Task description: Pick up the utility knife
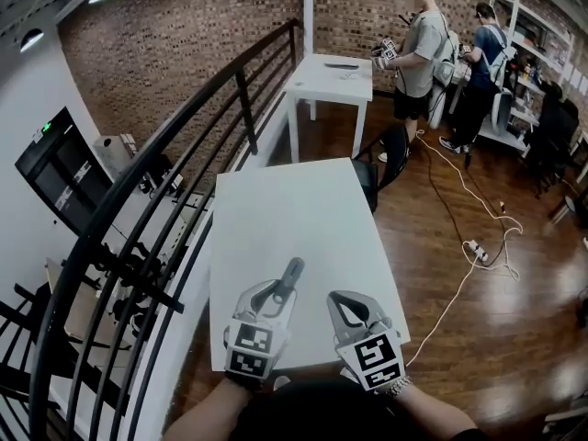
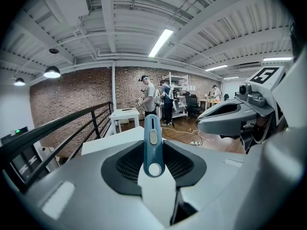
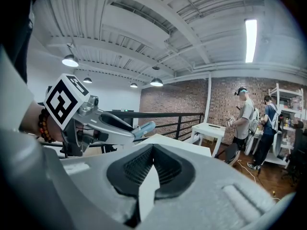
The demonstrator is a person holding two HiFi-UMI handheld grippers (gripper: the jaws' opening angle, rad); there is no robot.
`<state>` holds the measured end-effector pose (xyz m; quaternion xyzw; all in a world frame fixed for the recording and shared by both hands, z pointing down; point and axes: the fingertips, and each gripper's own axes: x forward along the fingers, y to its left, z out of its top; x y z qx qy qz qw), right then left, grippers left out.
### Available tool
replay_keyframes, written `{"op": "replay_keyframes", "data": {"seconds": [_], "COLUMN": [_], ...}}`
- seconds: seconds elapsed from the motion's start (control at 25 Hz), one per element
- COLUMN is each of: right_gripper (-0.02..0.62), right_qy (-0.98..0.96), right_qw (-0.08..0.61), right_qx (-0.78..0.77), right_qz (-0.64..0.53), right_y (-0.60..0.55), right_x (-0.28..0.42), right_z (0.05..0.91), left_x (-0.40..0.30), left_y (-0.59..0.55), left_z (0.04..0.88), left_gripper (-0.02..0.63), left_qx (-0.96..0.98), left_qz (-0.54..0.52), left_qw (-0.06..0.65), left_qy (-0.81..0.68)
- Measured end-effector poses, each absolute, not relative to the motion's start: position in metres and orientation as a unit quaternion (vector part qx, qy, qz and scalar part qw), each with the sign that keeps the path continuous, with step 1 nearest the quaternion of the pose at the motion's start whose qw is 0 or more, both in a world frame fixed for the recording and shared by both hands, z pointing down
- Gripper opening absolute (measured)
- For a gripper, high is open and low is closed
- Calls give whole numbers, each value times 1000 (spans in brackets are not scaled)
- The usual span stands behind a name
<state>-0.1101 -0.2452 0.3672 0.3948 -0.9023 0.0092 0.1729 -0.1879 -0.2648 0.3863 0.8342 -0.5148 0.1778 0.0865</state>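
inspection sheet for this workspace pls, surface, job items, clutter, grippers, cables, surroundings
surface: white table, bare top
job's things: knife, blue-grey, clamped in the left gripper and sticking out past its tips
clutter: nothing seen on the table
grippers: left gripper shut on the knife; right gripper shut, nothing between its jaws
cables: white cable trailing over the wood floor to a power strip, right of the table
surroundings: black railing on the left; second table beyond; two people standing by it; brick wall behind
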Motion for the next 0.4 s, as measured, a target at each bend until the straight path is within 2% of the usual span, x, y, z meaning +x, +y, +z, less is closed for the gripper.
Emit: {"op": "replay_keyframes", "data": {"seconds": [0.4], "right_gripper": [-8], "right_qy": [-904], "right_qw": [174], "right_qx": [390], "right_qz": [10], "right_y": [-245], "right_x": [-105], "right_z": [370], "left_x": [-183], "left_y": [-263], "left_z": [390], "left_gripper": [147], "left_qx": [831], "left_qz": [178], "left_qw": [89], "left_qy": [-519]}}
